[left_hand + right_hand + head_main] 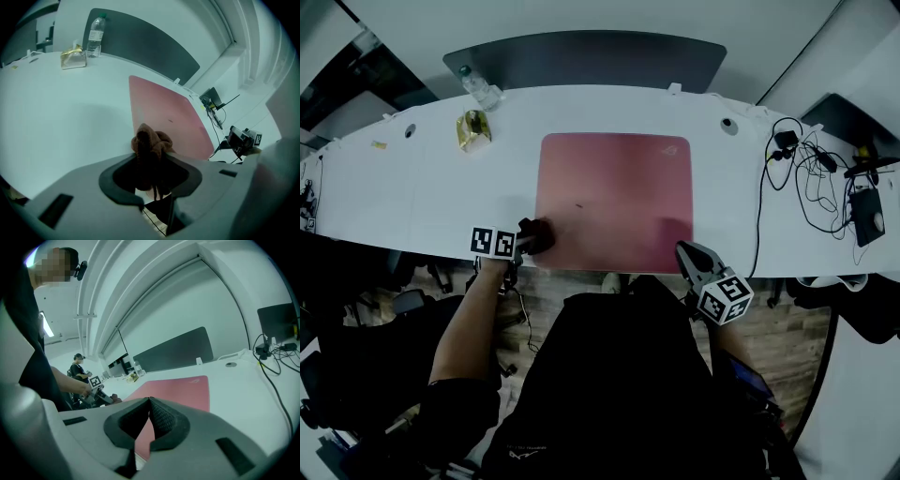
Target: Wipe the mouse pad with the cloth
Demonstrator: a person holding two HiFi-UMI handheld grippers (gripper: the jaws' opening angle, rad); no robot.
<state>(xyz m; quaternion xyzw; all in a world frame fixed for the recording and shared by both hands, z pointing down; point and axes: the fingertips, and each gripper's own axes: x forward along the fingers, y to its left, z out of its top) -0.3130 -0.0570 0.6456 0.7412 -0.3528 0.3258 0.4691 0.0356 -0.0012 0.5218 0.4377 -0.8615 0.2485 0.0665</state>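
The left gripper [528,241], clamping the cloth [151,140], is seemingly wiping the mouse pad's [614,192] near-left corner, most of it left to do, while the right gripper [688,253] is idling closed and empty.

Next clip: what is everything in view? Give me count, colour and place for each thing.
table: one, white, spans the head view
mouse pad: one, pinkish red, middle of the table
cloth: one, brown, bunched by the pad's near left corner
bottle: one, clear, far left of the table
packet: one, gold, just in front of the bottle
partition: one, dark grey, behind the table
cables: several, black, right end of the table
bystander: one, dark clothes, far off in the right gripper view
left tongs: grey, shut on the cloth
right tongs: grey, shut and empty, at the pad's near right corner
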